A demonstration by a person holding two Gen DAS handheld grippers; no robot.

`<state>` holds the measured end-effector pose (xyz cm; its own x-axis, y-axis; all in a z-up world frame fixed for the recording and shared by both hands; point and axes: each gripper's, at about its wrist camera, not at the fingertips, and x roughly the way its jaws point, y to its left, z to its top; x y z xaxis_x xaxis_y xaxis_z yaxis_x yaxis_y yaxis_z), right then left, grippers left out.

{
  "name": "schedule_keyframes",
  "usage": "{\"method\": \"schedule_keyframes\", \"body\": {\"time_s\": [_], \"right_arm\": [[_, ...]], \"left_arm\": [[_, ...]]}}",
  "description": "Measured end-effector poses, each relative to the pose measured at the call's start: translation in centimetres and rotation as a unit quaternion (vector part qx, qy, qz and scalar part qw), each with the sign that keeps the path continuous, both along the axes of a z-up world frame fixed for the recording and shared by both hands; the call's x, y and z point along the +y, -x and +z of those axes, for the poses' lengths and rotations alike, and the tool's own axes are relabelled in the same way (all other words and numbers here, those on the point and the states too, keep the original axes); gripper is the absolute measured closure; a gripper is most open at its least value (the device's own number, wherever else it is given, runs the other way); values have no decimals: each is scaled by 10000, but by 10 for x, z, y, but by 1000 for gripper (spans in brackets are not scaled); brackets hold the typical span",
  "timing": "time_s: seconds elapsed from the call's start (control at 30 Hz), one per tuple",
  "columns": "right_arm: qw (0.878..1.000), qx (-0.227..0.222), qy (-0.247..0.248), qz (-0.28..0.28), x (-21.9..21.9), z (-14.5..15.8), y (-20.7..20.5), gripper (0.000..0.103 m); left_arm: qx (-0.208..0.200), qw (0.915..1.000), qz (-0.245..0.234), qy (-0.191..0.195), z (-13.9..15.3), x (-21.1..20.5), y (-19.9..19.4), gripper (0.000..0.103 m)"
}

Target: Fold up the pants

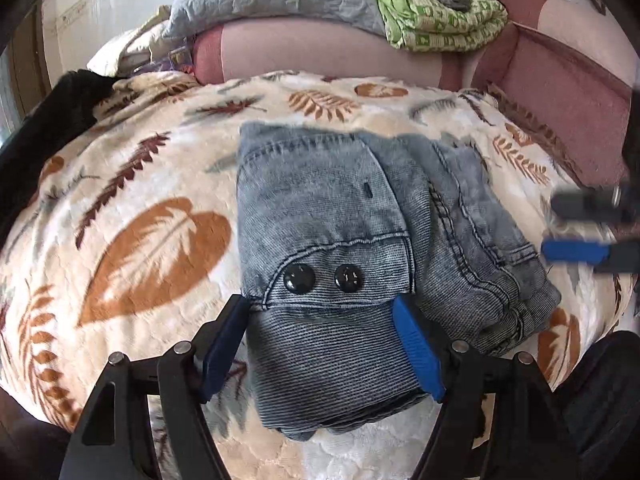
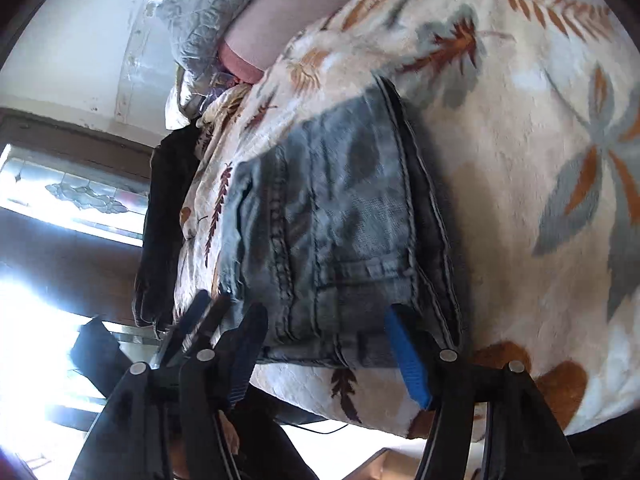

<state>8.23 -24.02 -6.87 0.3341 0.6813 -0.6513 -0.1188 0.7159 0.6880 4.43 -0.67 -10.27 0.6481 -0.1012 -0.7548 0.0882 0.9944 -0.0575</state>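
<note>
Lying folded on the leaf-print blanket, the jeans sit between my left tongs, spread wide. My right tongs are also released, straddling the denim's near edge.

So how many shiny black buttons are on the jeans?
2. Both sit side by side on the jeans near the left gripper: one to the left, one to the right. More could be hidden inside the folds.
</note>
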Motion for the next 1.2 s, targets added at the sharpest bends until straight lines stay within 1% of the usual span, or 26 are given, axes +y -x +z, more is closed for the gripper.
{"method": "schedule_keyframes", "body": {"time_s": [0.03, 0.07, 0.13, 0.23, 0.3, 0.33, 0.4, 0.43, 0.47, 0.5, 0.57, 0.63, 0.67, 0.73, 0.8, 0.83, 0.87, 0.9, 0.93, 0.97, 1.03, 1.07, 1.1, 1.13, 1.17, 1.2], "right_arm": [[9997, -140, 168, -64, 0, 13, -9, 35], [9989, -227, 347, -203, -3, 24, -20, 30], [9971, -219, 527, -506, -10, 33, -50, 27], [9941, 195, 754, -755, -18, 15, -100, 27], [9928, 627, 603, -829, -23, -6, -119, 28], [9931, 671, 549, -795, -21, -12, -124, 30], [9939, 585, 713, -612, -8, -14, -128, 32], [9942, 518, 808, -480, -1, -14, -128, 43], [9919, 448, 1150, -290, 8, -14, -127, 76], [9869, 351, 1568, -174, 14, -13, -125, 91], [9756, 72, 2194, -32, 20, -6, -119, 92], [9560, -429, 2903, 30, 29, 6, -112, 92], [9470, -597, 3155, 89, 32, 5, -109, 92], [9305, -647, 3596, 265, 44, -16, -108, 92], [9104, -1134, 3960, 376, 55, -27, -100, 86], [9066, -1267, 4009, 367, 56, -26, -96, 85], [9128, -1232, 3882, 298, 52, -23, -95, 84], [9229, -1131, 3675, 223, 45, -19, -95, 81], [9327, -1019, 3458, 107, 37, -12, -95, 80], [9384, -1024, 3300, -54, 30, -1, -91, 80], [9424, -1288, 3082, -204, 32, 23, -77, 80], [9493, -1334, 2841, -180, 30, 32, -69, 79], [9571, -1311, 2582, -101, 31, 35, -63, 79], [9626, -1234, 2413, 29, 33, 31, -57, 78], [9658, -1077, 2351, 179, 38, 22, -54, 73], [9651, -806, 2473, 307, 43, 3, -55, 71]], "left_arm": [[-166, 9999, -4, -1, 0, 0, 5, 27], [-175, 9998, -51, -82, 0, -2, 5, 27], [-159, 9999, -58, -22, 1, 0, 4, 27], [-207, 9998, -81, 15, -1, 1, 6, 27], [-231, 9997, -84, 17, -1, 2, 6, 27], [-242, 9997, -90, 19, -1, 2, 6, 27], [-254, 9996, -91, 49, -2, 3, 6, 27], [-257, 9996, -89, 56, -2, 3, 6, 26], [-264, 9996, -88, 56, -2, 3, 6, 26], [-273, 9996, -91, 61, -2, 3, 7, 26], [-284, 9995, -90, 64, -2, 3, 7, 26], [-268, 9995, -97, 93, -1, 3, 7, 26], [-249, 9996, -92, 87, 0, 2, 7, 26], [-206, 9997, -116, 106, 5, 0, 7, 26], [-271, 9992, -123, 258, 17, 2, 9, 26], [-420, 9985, -112, 345, 25, 4, 12, 26], [-598, 9975, -63, 381, 32, 5, 16, 26], [-723, 9967, -8, 367, 36, 6, 18, 26], [-741, 9967, 5, 318, 36, 5, 17, 26], [-608, 9979, -53, 225, 30, 2, 12, 26], [85, 9997, -219, -101, 0, -8, -2, 25], [-72, 9998, -173, -70, -4, -7, 1, 23], [-178, 9997, -140, -3, -3, -5, 4, 23], [-99, 9998, -159, -14, -1, -6, 3, 23], [-88, 9998, -168, 5, 1, -5, 2, 23], [-75, 9998, -157, 76, 3, -3, 2, 23]]}}
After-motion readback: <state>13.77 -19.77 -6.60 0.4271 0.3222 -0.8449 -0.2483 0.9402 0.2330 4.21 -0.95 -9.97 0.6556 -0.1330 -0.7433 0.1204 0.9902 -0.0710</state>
